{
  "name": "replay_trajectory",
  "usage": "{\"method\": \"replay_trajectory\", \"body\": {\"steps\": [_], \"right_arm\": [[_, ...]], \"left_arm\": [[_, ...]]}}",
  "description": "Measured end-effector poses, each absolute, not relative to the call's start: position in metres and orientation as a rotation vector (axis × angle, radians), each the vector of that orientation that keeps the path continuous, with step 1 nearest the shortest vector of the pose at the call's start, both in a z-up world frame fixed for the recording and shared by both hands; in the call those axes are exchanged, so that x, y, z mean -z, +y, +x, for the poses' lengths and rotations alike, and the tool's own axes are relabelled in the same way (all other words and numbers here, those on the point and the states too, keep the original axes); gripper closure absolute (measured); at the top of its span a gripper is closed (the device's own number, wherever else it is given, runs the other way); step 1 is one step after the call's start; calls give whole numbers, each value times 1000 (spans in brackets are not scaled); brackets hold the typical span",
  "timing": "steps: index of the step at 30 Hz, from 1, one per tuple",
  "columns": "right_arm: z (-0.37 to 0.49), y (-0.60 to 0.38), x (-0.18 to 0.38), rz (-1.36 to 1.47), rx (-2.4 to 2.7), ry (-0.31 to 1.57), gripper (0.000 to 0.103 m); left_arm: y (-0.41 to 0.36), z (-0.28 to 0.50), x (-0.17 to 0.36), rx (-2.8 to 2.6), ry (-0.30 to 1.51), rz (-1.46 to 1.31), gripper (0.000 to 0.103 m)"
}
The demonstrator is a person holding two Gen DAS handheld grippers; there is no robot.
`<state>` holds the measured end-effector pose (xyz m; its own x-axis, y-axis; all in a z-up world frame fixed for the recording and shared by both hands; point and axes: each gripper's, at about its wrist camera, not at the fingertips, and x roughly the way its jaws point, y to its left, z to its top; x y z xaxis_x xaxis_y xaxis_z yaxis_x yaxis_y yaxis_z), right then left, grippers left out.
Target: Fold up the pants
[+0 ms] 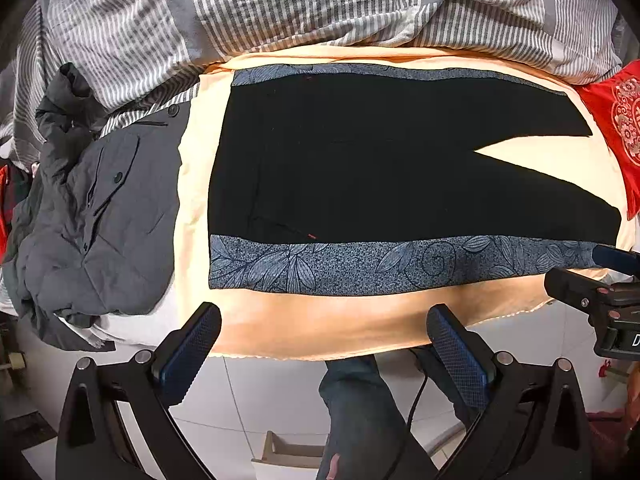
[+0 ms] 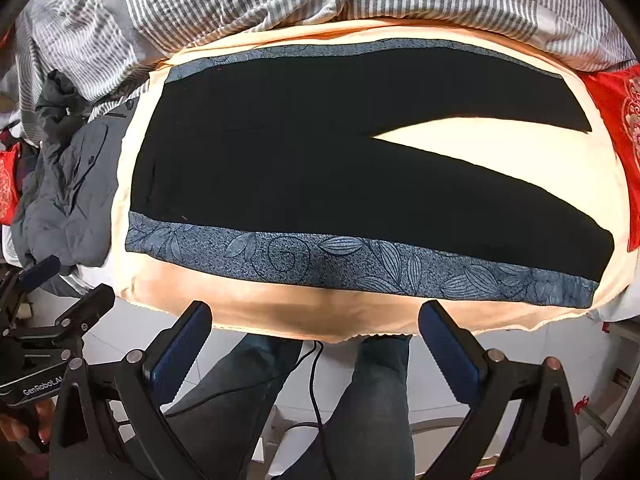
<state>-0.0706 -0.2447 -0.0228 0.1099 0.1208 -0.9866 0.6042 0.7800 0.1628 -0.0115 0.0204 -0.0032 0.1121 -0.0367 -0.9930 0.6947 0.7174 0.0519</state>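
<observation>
Black pants (image 1: 360,168) with blue leaf-patterned side bands (image 1: 360,268) lie flat on a peach sheet (image 1: 320,328), waist at the left, legs spread in a V at the right. They also show in the right wrist view (image 2: 320,168). My left gripper (image 1: 324,332) is open and empty, held off the bed's near edge, apart from the pants. My right gripper (image 2: 316,328) is open and empty, also short of the near edge. The right gripper shows at the right edge of the left view (image 1: 600,296); the left gripper shows at the left of the right view (image 2: 48,320).
A crumpled grey garment (image 1: 100,208) lies left of the pants. A striped grey-white duvet (image 1: 280,8) is bunched along the far side. A red embroidered cloth (image 1: 616,128) lies at the right. The person's jeans-clad legs (image 2: 372,400) and a black cable (image 2: 316,392) are below, over white floor tiles.
</observation>
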Motion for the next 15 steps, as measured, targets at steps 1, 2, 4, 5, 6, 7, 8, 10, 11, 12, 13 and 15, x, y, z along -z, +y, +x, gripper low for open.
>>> {"method": "replay_trajectory", "body": {"steps": [1, 2, 4, 5, 6, 7, 8, 10, 11, 12, 13, 15], "right_arm": [[-71, -244, 23, 631, 392, 1441, 0], [-72, -243, 23, 631, 390, 1444, 0], [-72, -242, 24, 633, 388, 1452, 0], [-72, -241, 25, 633, 386, 1454, 0], [-72, -240, 25, 632, 384, 1456, 0], [-73, -239, 25, 631, 383, 1457, 0], [-72, -238, 25, 629, 381, 1458, 0], [-71, -238, 25, 628, 374, 1457, 0], [-71, -237, 25, 627, 373, 1456, 0], [-71, -236, 25, 626, 370, 1455, 0], [-71, -236, 24, 625, 367, 1454, 0], [-70, -235, 24, 622, 363, 1452, 0]], "left_arm": [[21, -12, 3, 585, 1367, 599, 0], [22, -13, 3, 583, 1367, 600, 0], [23, -15, 2, 581, 1369, 601, 0], [24, -16, 2, 582, 1367, 600, 0], [25, -17, 1, 583, 1364, 598, 0], [25, -18, 0, 581, 1362, 598, 0], [26, -18, 0, 579, 1361, 598, 0], [29, -18, -1, 574, 1360, 593, 0], [29, -18, -1, 570, 1361, 592, 0], [30, -18, -2, 566, 1361, 590, 0], [31, -18, -2, 563, 1359, 587, 0], [32, -18, -4, 555, 1355, 584, 0]]}}
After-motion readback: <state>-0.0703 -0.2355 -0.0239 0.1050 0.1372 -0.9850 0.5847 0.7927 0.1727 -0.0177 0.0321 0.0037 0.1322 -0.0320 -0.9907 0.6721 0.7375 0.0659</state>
